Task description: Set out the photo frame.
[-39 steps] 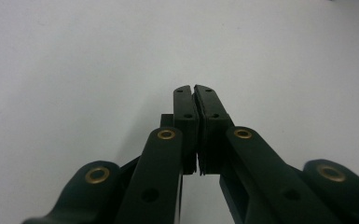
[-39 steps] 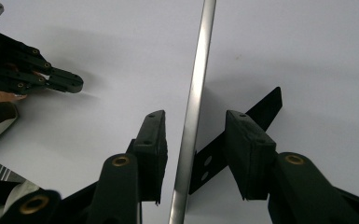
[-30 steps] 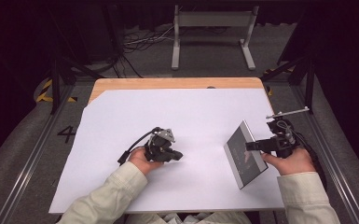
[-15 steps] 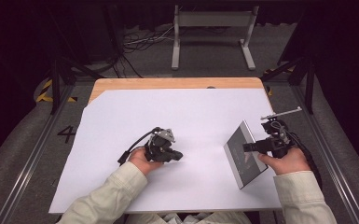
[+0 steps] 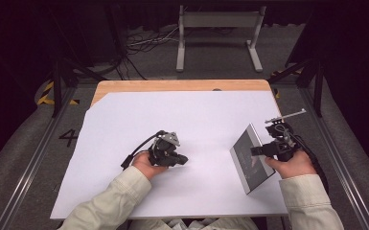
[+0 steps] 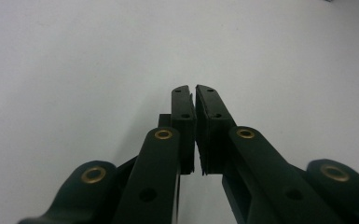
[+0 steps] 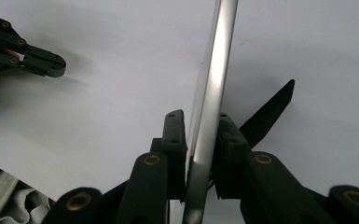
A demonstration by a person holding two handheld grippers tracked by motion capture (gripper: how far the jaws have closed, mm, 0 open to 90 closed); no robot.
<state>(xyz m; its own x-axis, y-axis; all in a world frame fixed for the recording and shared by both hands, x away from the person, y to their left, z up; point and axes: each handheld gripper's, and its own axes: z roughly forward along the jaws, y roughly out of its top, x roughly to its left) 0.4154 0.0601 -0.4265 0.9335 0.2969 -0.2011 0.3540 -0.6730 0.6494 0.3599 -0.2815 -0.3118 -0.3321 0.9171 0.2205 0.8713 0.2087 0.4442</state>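
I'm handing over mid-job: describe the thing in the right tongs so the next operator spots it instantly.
Start at the white sheet covering the wooden table, then go to its right edge near the person. There a thin flat rectangular panel stands tilted up on one edge, with the right tongs clamping it from the right side. It has a dark glossy face and a silvery rim, and is the only loose object on the sheet.

High view looks down; gripper views skim white table (image 5: 191, 120) (shared)

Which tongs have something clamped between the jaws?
The right tongs: jaws closed on the edge of the tilted silver panel. The left tongs rest shut and empty on the white sheet.
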